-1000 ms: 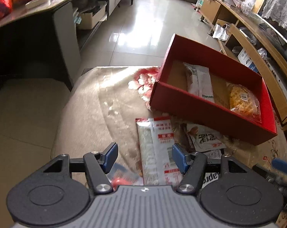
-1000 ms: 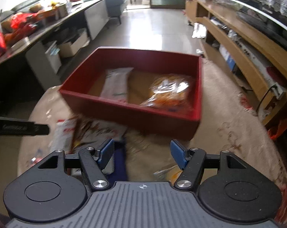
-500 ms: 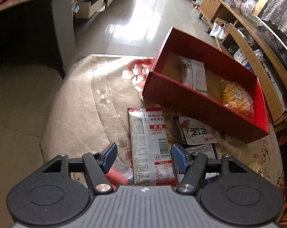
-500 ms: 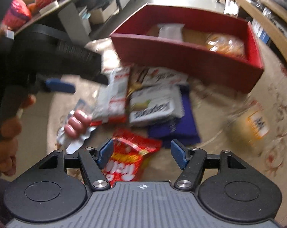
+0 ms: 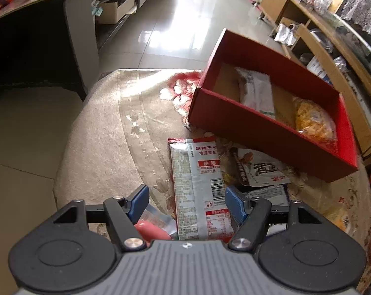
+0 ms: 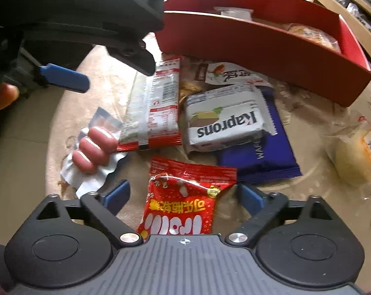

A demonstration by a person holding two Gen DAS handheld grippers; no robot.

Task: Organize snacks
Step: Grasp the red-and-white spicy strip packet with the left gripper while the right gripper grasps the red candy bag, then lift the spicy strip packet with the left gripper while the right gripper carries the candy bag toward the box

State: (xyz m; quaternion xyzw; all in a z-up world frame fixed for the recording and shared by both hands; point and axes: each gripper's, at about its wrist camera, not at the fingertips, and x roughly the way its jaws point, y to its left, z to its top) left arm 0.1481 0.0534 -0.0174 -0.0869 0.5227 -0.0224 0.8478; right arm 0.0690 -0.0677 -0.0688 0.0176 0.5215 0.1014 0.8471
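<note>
A: Snacks were mostly loose on the table (image 5: 106, 132), in a cluster in front of the red box (image 6: 259, 41). Two were already inside the box: a pale packet (image 5: 255, 91) and a yellow pastry bag (image 5: 313, 120).

B: Right gripper?

A: I had the right gripper (image 6: 183, 196) low over the red candy bag (image 6: 185, 201). Its jaws had just been opening and stood wide apart. The bag lay between them, pads not touching it.

B: Left one?

A: The left gripper (image 5: 185, 202) hovered over the long red-and-silver packet (image 5: 200, 186). Its jaws had been opening a bit too, about half apart, the near end of the packet between them. Nothing clamped. In the right wrist view I could see a blue finger (image 6: 62, 77) of it above the table, clear of the packets, with a bit of my hand (image 6: 1, 95) at the edge.

B: What else was lying around?

A: A sausage pack (image 6: 94, 147), clear wrap, just left of the long packet, its edge tucked under it. The Kaprons wafer pack (image 6: 224, 123) was on the other side of the long packet, on top of a dark blue wafer pack (image 6: 264, 152). A white pouch with black characters (image 5: 261, 169) lay just beside the front wall of the box. A pale bun in clear wrap (image 6: 355, 152) sat well off to the right, blurred.

B: Box position?

A: Far side of the table, set at an angle, open top.
</note>
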